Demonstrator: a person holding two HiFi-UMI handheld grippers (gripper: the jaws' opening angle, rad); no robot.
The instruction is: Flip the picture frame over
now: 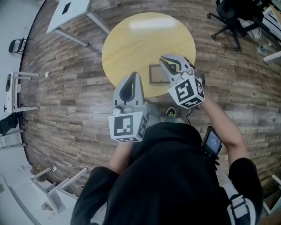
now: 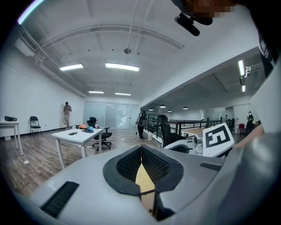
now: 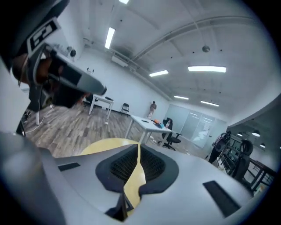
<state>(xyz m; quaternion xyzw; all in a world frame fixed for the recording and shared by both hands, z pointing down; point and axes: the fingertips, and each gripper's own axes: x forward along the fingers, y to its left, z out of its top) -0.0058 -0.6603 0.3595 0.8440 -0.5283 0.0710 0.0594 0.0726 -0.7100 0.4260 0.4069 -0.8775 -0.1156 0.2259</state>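
Note:
The picture frame (image 1: 155, 74) lies flat near the front edge of the round yellow table (image 1: 131, 39); it is a small dark-rimmed rectangle with a paler grey inside. My right gripper (image 1: 163, 60) hangs above the frame's right part and hides that edge; its jaws are shut with nothing between them (image 3: 139, 147). My left gripper (image 1: 134, 75) is raised over the table's front edge, left of the frame and apart from it, also shut and empty (image 2: 141, 148). Both gripper views look out level across the room, with only a sliver of yellow tabletop (image 3: 103, 145) below the jaws.
A white table (image 1: 70, 9) stands at the far left behind the round one, and a black office chair (image 1: 232, 17) at the far right. White desks and a folding chair (image 1: 16, 45) line the left wall. Wood-plank floor surrounds the table.

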